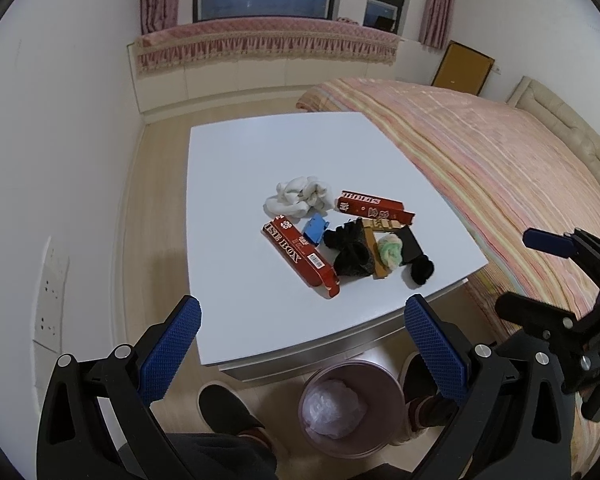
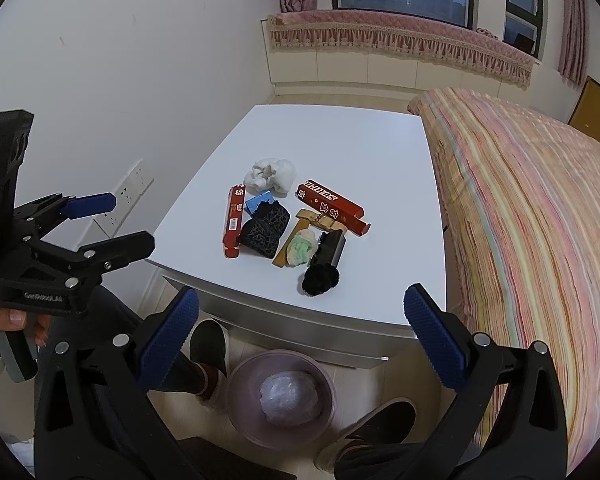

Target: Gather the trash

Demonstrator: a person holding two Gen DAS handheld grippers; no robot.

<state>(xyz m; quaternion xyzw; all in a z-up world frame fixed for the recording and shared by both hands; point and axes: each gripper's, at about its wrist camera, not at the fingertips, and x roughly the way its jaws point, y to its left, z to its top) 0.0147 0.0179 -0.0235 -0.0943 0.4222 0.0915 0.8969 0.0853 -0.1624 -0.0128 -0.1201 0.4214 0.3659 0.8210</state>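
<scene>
- White table (image 1: 260, 168) ahead of both your grippers carries the whole litter pile; none of it is between any jaws yet.
- Your left gripper (image 1: 302, 334) has its jaws spread wide and holds nothing; the pile lies ahead of them and above the gap, well apart from the fingertips.
- Your right gripper (image 2: 300, 320) is likewise wide open with nothing in it; the black pom (image 2: 320, 278) sits nearest, just beyond the gap and a little toward the right finger.
- Pile, as seen from the right wrist: white wad (image 2: 272, 174) farthest out, two red boxes (image 2: 233, 222) (image 2: 332, 206) to either side, a blue scrap (image 2: 258, 202), a black netted pouch (image 2: 264, 230), a green-white ball (image 2: 300, 250) on a tan strip (image 2: 288, 248), and a black block (image 2: 332, 246).
- Bin (image 2: 280, 396) stands on the floor below the table's near edge, directly under and behind both pairs of jaws, with a crumpled clear bag (image 2: 288, 396) inside.
- Step in hand, as I judge it: the start of collecting, with both tools poised and no item picked.
- Next move likely calls for you to push one gripper forward and down until a single item lies between the fingers, then close.
- The pom or the near red box look easiest; they lie at the pile's edge.
- Mind the overlaps: the ball rests on the strip and the pouch touches a box, so a careless close may drag neighbours.
</scene>
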